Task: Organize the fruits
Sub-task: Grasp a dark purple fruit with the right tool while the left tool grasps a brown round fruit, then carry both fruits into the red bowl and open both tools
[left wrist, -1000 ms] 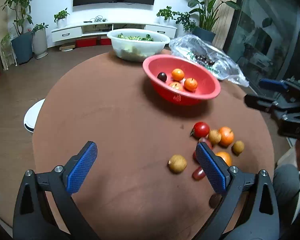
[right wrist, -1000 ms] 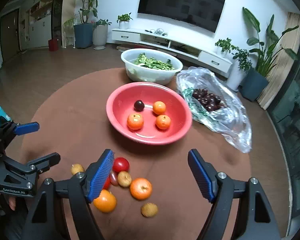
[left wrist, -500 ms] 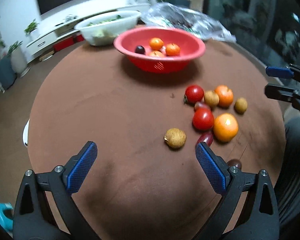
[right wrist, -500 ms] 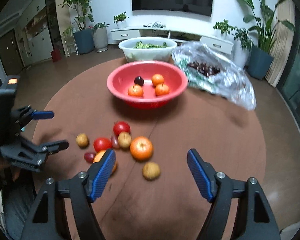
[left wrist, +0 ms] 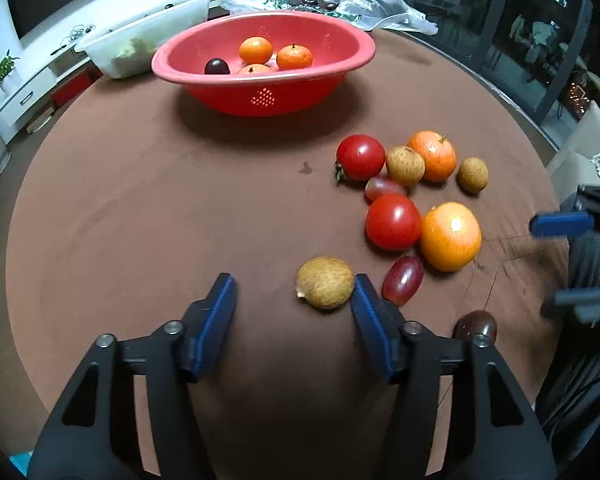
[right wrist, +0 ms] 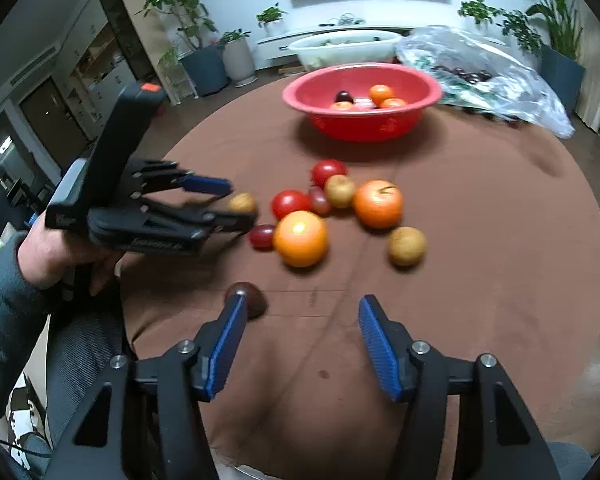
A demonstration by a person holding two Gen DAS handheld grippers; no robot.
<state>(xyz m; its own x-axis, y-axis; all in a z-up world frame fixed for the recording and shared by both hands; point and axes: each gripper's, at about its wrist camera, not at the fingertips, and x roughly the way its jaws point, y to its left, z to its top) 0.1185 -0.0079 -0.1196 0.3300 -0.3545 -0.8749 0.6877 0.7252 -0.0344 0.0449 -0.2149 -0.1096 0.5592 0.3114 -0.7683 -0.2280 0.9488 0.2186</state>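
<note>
While both tools (left wrist: 294, 308) (right wrist: 300, 334) narrow, still spread, a brown fruit (left wrist: 325, 289) sits between the left's jaws.

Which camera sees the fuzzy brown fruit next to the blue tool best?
The left wrist view: the fuzzy brown fruit is close, sharp and unblocked, just inside the left tool's right finger. In the right wrist view it is small, blurry and partly hidden behind that tool.

A white tub (right wrist: 346, 48) of greens (partly hidden) sits beside a clear plastic bag (right wrist: 488, 76) of dark cherries.
</note>
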